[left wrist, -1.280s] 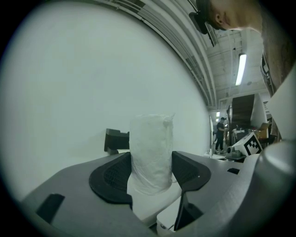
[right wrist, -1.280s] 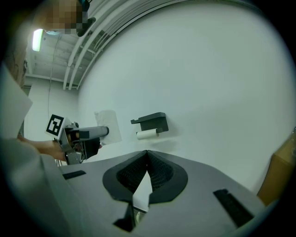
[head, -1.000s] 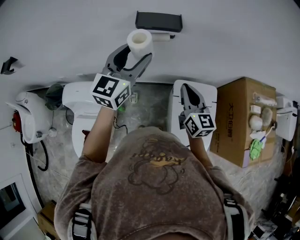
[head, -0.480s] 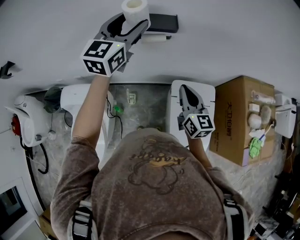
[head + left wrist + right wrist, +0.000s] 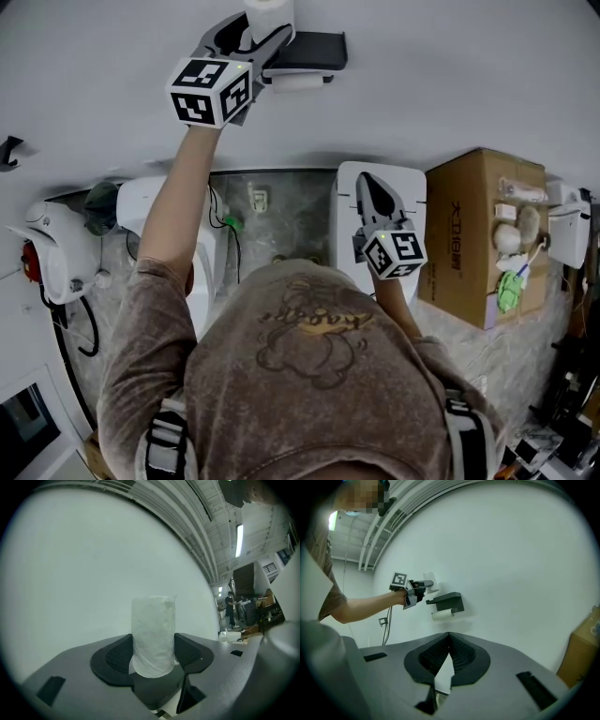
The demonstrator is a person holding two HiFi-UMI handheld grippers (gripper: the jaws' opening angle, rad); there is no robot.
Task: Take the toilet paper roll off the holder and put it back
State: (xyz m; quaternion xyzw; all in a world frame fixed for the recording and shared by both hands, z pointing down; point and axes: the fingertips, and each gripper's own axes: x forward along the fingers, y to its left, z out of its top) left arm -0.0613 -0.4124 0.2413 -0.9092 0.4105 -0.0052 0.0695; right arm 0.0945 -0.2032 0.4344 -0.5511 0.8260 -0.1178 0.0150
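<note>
Head view: the left gripper [image 5: 255,30] was up at the wall, pinching the toilet paper roll [image 5: 268,9] just beside the left end of the dark holder [image 5: 307,49]; we judged it was lining up to put the roll back. A second earlier that arm was lower, over the toilet [image 5: 150,202]. The right gripper [image 5: 373,187] sat low and idle, unchanged.

Left gripper view: the pads clamped the roll's lower part, and the roll stood upright against bare wall.

Right gripper view: the jaws were pressed together with nothing between them. The white tube under the holder was possibly its spindle, too small to tell.
</note>
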